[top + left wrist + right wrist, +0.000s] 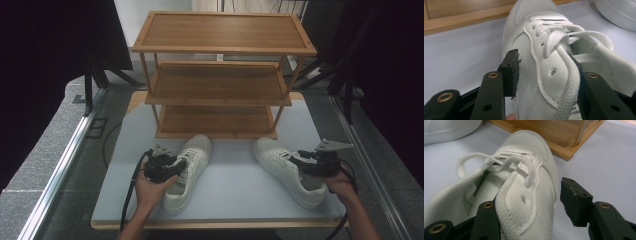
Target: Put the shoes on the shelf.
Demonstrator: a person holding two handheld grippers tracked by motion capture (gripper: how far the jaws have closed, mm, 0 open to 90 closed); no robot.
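Two white lace-up sneakers lie on the pale table in front of a wooden rack. My left gripper (180,164) is at the left sneaker (194,150). In the left gripper view the gripper (544,57) straddles that sneaker's (531,10) side wall: one jaw is inside the opening, while the other pad (512,67) sits right at the outer side with no firm squeeze to see. My right gripper (296,159) is at the right sneaker (280,165). In the right gripper view it (529,195) straddles that sneaker's (529,140) side, one jaw inside and the outer pad (574,202) a small gap off it.
The three-tier bamboo rack (220,100) stands at the table's far side, its shelves bare, its bottom rail just beyond the sneakers' toes. Bare table top (240,200) lies between the sneakers and toward the front edge. Metal rails run along both sides of the table.
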